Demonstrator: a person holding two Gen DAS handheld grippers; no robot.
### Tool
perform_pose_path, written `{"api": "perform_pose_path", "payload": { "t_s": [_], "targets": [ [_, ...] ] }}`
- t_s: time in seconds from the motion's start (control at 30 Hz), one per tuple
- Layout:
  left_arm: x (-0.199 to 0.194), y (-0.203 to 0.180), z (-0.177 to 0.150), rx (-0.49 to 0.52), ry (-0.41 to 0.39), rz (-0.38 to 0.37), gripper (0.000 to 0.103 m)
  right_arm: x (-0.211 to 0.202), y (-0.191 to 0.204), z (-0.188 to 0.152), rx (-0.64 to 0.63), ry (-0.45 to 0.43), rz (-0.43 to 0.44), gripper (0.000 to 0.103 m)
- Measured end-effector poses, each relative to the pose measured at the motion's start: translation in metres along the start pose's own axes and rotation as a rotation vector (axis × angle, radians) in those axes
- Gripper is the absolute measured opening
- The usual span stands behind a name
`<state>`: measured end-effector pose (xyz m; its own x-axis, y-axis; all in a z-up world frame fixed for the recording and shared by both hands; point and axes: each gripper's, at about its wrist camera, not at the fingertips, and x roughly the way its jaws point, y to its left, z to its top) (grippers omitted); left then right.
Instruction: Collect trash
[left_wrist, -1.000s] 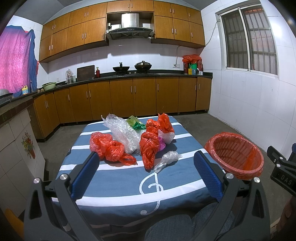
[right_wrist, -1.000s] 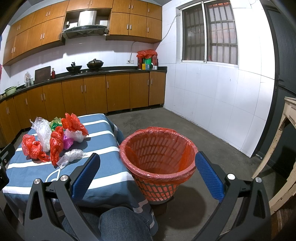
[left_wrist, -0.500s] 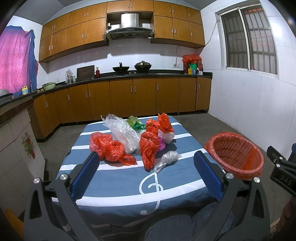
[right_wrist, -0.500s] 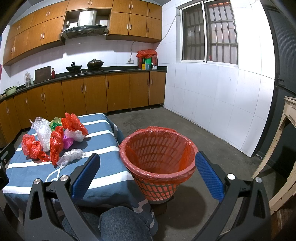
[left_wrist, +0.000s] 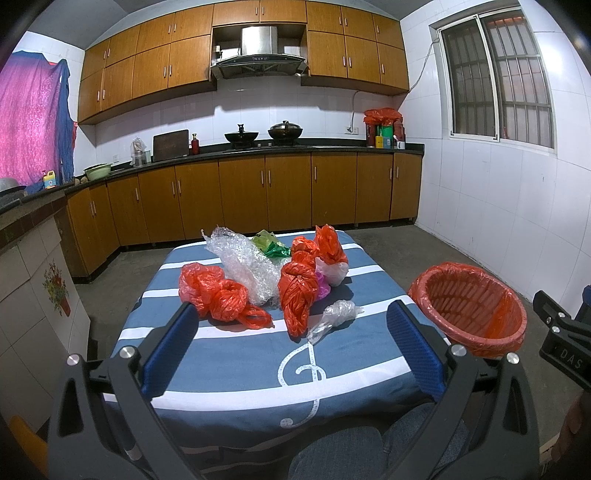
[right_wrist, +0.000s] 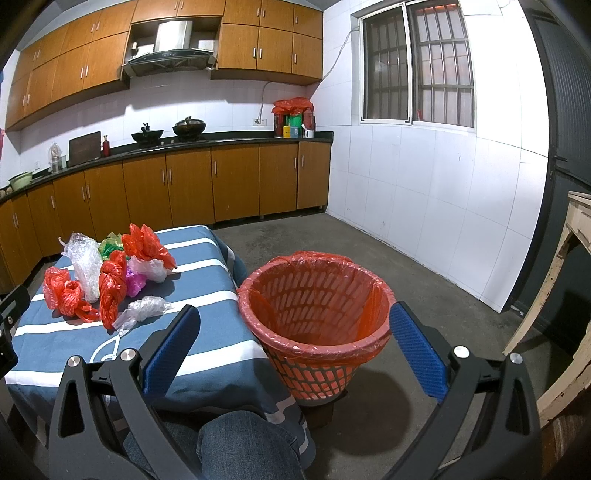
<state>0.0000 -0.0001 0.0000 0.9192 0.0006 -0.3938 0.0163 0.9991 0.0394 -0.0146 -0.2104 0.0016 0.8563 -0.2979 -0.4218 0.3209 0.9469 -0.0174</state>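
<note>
A heap of plastic trash lies on the blue striped table (left_wrist: 229, 369): a knotted red bag (left_wrist: 297, 291), a crumpled red bag (left_wrist: 218, 295), bubble wrap (left_wrist: 247, 266), a small clear bag (left_wrist: 334, 314), a green bag (left_wrist: 271, 247) and another red bag (left_wrist: 328, 247). The heap also shows in the right wrist view (right_wrist: 110, 288). A red basket lined with a red bag (right_wrist: 314, 317) stands on the floor right of the table (left_wrist: 469, 310). My left gripper (left_wrist: 291, 343) is open and empty over the table's near edge. My right gripper (right_wrist: 295, 347) is open and empty just before the basket.
Wooden cabinets and a dark counter (left_wrist: 258, 147) with pots run along the back wall. A white tiled wall (right_wrist: 443, 206) is on the right, with grey floor before it. A worn wooden table leg (right_wrist: 554, 288) stands far right. My knee (right_wrist: 243, 443) is below.
</note>
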Motion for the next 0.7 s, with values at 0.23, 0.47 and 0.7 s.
{"api": "perform_pose_path", "payload": {
  "t_s": [0.23, 0.47, 0.7],
  "targets": [
    [0.0000, 0.0001, 0.0000, -0.001, 0.000, 0.000, 0.099, 0.0000, -0.0006, 0.0001, 0.000, 0.001, 0.000, 0.101],
    [0.0001, 0.0001, 0.0000, 0.000, 0.001, 0.000, 0.099, 0.0001, -0.0009, 0.0001, 0.000, 0.000, 0.000, 0.101],
    [0.0002, 0.0001, 0.0000, 0.000, 0.002, 0.001, 0.099, 0.0026, -0.0007, 0.0001, -0.001, 0.003, 0.000, 0.101]
  ]
}}
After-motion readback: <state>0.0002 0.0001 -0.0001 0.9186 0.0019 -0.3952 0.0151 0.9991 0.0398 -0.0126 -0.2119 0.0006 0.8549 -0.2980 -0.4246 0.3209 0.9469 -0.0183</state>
